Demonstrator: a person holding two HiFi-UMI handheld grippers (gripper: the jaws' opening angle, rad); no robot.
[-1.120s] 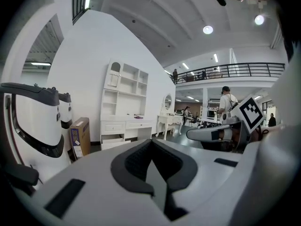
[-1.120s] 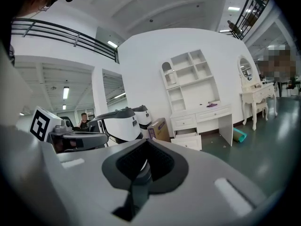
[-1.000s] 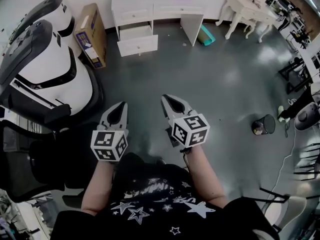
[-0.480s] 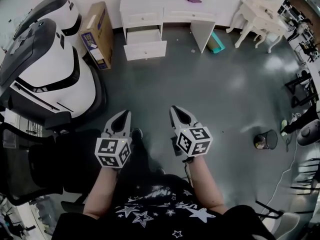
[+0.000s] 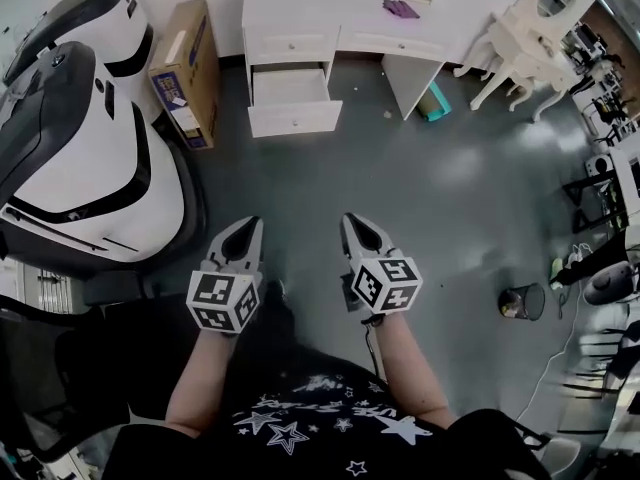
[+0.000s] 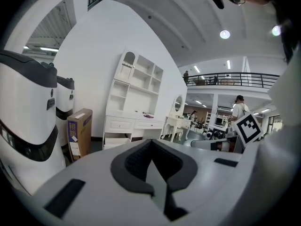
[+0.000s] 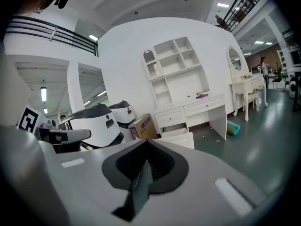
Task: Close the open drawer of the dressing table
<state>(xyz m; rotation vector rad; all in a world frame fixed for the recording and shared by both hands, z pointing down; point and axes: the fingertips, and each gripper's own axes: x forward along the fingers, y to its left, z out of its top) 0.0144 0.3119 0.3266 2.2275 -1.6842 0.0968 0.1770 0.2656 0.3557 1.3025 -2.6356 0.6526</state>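
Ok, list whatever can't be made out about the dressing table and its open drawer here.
- Inside of the open drawer: head view, too small and far away to tell its contents.
- Drawer's lower part: left gripper view, hidden behind the left gripper body.
- purple item on the dressing table: head view, too small to identify.
- Table's upper shelves: head view, cut off by the top edge.

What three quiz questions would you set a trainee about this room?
1. True or false: a drawer of the white dressing table stands pulled out.
2. What stands on the floor just left of that table in the head view? A cardboard box; B ladder; C bicycle.
3. Fill in: the fingers of the left gripper and right gripper are ____, holding nothing.
Key: 1 true; 2 A; 3 shut.
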